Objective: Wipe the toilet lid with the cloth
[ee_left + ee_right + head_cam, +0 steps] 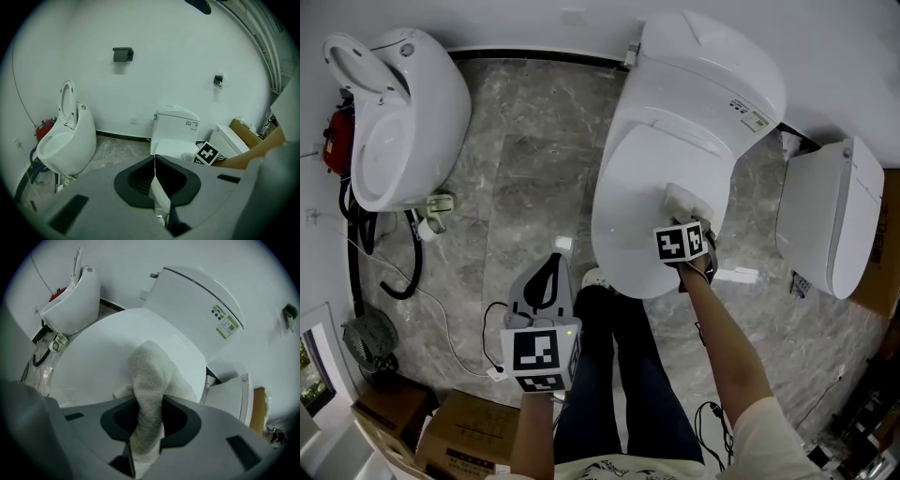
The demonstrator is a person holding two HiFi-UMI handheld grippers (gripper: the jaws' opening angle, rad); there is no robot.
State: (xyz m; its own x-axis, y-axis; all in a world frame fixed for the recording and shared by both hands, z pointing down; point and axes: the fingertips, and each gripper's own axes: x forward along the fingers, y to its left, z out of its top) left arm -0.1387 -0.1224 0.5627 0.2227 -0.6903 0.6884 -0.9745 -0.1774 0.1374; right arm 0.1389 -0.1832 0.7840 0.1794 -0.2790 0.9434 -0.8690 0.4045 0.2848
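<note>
Seen from above, a white toilet stands in the middle of a grey marble floor [534, 159], with its toilet lid [642, 197] closed. A pale terry cloth [685, 201] lies on the right part of the lid, in front of the tank [712, 66]. We judge the cloth light, soft and limp. It will fold and drag rather than hold a shape, so it is best pinched at a bunched fold with the loose part left to spread flat on the surface. The lid looks smooth, hard and glossy, so the cloth should slide over it easily. The lid probably needs only gentle downward pressure. In the right gripper view, the right gripper [148, 420] has its jaws closed on a gathered ridge of the cloth. The fabric fills the gap between the dark pads and spills forward onto the lid. In the left gripper view, the left gripper [154, 161] has its jaws pressed together with nothing between them. It is held back near our body, left of the toilet and well apart from the lid. A second toilet [394, 122] with its seat raised stands at the far left, and a third toilet [830, 220] stands at the right.
</note>
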